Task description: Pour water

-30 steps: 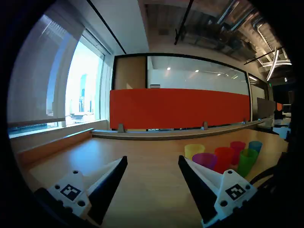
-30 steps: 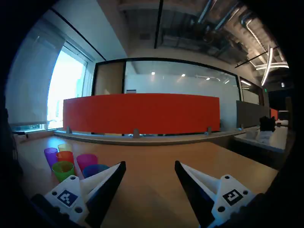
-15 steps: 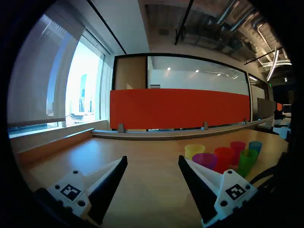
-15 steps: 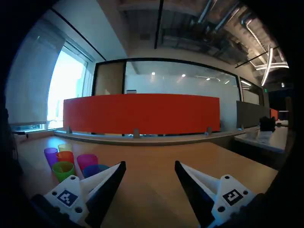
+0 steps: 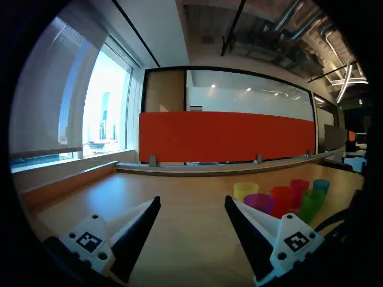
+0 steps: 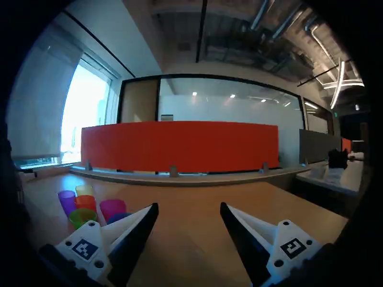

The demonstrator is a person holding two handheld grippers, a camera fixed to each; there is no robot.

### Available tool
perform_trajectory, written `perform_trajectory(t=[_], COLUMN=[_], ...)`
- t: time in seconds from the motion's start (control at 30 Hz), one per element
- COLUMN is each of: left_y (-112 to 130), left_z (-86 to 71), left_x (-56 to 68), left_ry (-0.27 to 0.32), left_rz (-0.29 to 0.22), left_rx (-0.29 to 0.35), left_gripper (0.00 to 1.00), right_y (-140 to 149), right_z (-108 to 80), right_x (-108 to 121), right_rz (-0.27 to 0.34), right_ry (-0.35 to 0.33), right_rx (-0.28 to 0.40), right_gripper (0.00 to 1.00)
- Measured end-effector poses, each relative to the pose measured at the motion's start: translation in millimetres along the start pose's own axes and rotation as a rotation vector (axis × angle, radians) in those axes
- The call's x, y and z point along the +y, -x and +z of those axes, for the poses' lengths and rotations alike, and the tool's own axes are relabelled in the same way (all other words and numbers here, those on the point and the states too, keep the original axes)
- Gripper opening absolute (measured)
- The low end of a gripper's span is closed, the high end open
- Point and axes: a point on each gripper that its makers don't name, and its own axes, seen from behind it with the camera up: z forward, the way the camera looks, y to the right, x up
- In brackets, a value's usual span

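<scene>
Several coloured plastic cups stand in a cluster on the wooden table. In the left gripper view they sit to the right: a yellow cup, a purple cup, an orange cup, a green cup, a pink cup and a blue cup. My left gripper is open, empty, low over the table, left of the cups. In the right gripper view the same cluster lies at the left: purple cup, orange cup, green cup, pink cup. My right gripper is open and empty.
A long orange divider panel runs along the table's far edge. Bright windows are at the left with a wooden ledge under them. A neighbouring desk with objects is at the right.
The right gripper view has tilted up slightly, so the cups and divider sit a little lower in it. The left gripper has barely moved. Both grippers remain open.
</scene>
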Motion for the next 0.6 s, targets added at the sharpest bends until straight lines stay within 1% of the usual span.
perform_trajectory(t=[0.17, 0.37, 0.47, 0.6], left_y=[-27, -62, -75, -90], left_z=[0.7, 4.2, 6.2, 9.8], left_x=[-1.3, -0.2, -1.9, -1.6], left_ry=[0.015, 0.049, 0.049, 0.059], left_rz=[0.005, 0.022, 0.029, 0.019], left_rx=[0.022, 0.032, 0.028, 0.013], left_gripper=[1.0, 1.0, 1.0, 1.0], right_y=[-21, -55, -70, -89], right_z=[1.6, 6.7, 10.0, 13.8], right_x=[-2, -5, -3, -1], right_rz=[-0.002, -0.01, -0.016, -0.02], right_ry=[-0.009, -0.022, -0.016, -0.006], right_rx=[-0.001, 0.008, 0.001, -0.009], right_gripper=[1.0, 1.0, 0.99, 1.0])
